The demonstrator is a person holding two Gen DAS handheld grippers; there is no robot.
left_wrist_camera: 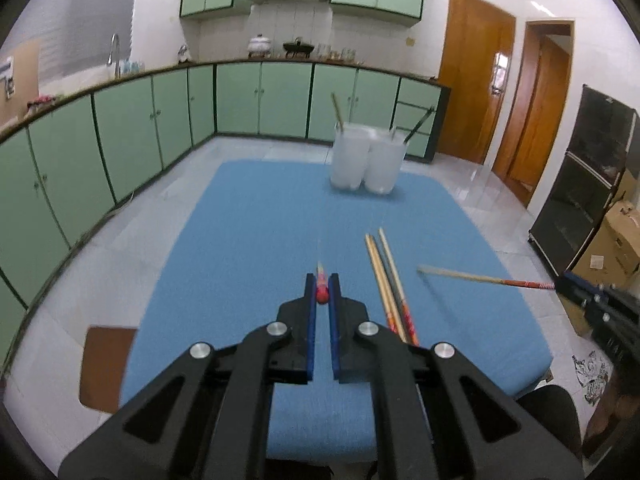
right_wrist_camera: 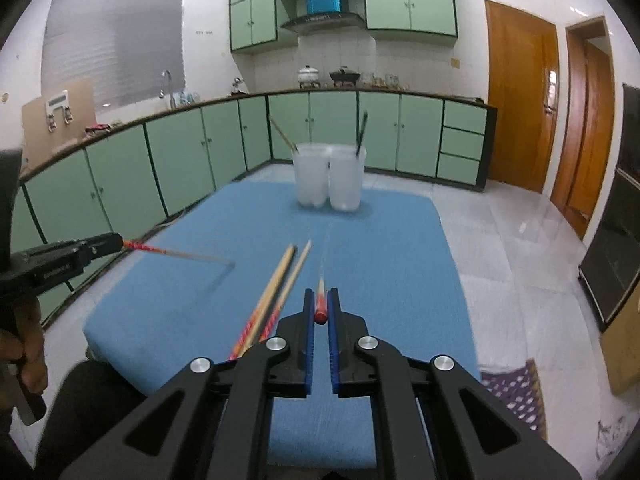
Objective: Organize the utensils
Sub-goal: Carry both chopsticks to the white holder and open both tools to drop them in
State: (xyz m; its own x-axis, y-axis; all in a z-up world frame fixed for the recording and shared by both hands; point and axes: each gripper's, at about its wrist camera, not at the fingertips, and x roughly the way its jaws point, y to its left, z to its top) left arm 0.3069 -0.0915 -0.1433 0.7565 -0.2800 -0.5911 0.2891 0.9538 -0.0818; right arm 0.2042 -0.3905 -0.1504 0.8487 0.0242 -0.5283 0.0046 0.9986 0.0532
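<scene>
A chopstick is clamped by its red end between the blue pads of the left gripper, its shaft pointing forward above the blue mat. A second chopstick is gripped the same way by the right gripper. Each gripper is seen from the other's camera at the frame edge, a chopstick projecting from it over the mat. Three more chopsticks are left lying together on the mat between the two grippers. Two white cups are set side by side, touching, at the far end of the mat; a chopstick is leaned in each.
</scene>
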